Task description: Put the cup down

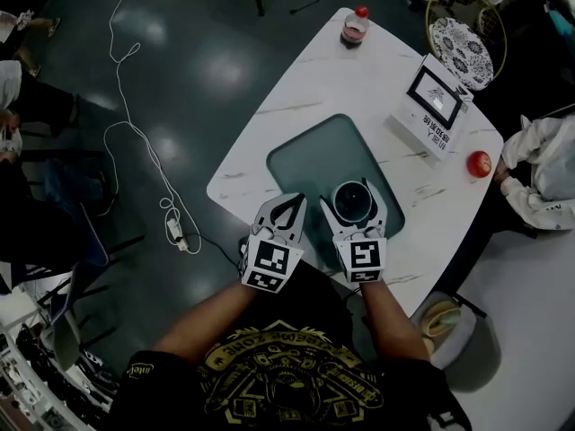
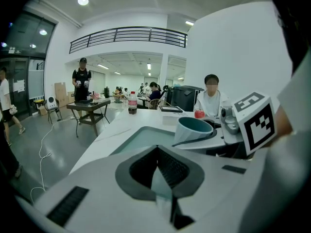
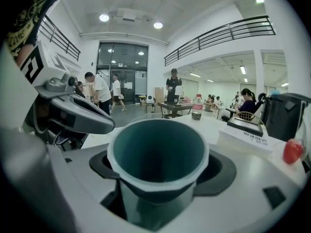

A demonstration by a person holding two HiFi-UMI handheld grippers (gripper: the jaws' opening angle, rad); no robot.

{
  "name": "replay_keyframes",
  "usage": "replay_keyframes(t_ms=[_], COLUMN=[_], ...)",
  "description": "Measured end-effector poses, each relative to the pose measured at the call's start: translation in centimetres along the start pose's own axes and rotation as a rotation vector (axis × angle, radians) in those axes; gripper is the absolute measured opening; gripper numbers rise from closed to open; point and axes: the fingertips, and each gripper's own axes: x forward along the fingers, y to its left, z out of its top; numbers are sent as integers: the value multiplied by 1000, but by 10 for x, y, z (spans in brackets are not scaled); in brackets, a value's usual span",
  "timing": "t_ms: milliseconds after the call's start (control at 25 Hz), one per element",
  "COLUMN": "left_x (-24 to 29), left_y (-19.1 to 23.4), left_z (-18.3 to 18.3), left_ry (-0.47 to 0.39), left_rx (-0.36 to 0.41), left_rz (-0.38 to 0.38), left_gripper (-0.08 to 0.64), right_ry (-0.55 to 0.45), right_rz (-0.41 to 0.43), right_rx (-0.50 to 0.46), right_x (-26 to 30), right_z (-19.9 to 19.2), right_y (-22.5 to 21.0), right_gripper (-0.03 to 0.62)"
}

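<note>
The right tongs (image 1: 357,206) are closed on the cup (image 3: 158,154). The jaws clasp its wall just under the rim, with the mouth up and level. The left tongs (image 2: 156,149) are closed tip to tip on nothing, just beside the right. The cup is over the near end of the mat (image 1: 314,146) on the table (image 1: 359,79). I cannot tell whether its base touches the mat, since the jaws hide it.

To set it down well, I judge that I should:
- lower it straight, with the rim level, until the base seats flat on the mat;
- part the jaws evenly;
- draw back toward myself without brushing the wall.

The left tongs should stay clear. The cup looks light and could tip if one jaw drags.
</note>
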Motion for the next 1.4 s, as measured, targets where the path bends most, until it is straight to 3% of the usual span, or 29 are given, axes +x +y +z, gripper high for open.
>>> replay_keyframes(t_ms=[280,680,1400], left_x=[-10,-20,-75], left_y=[0,-10,-19], left_z=[6,22,58], left_ry=[-19,-70,-176], left_rx=[1,16,50], left_rz=[-23,-59,-101], left_gripper=[11,11,11], right_ry=[26,45,-95], right_rz=[-5,-84,-200], right_rx=[21,52,122], right_x=[-1,-28,-103], right_z=[1,-2,55], right_y=[4,-3,24], right_gripper=[430,433,426])
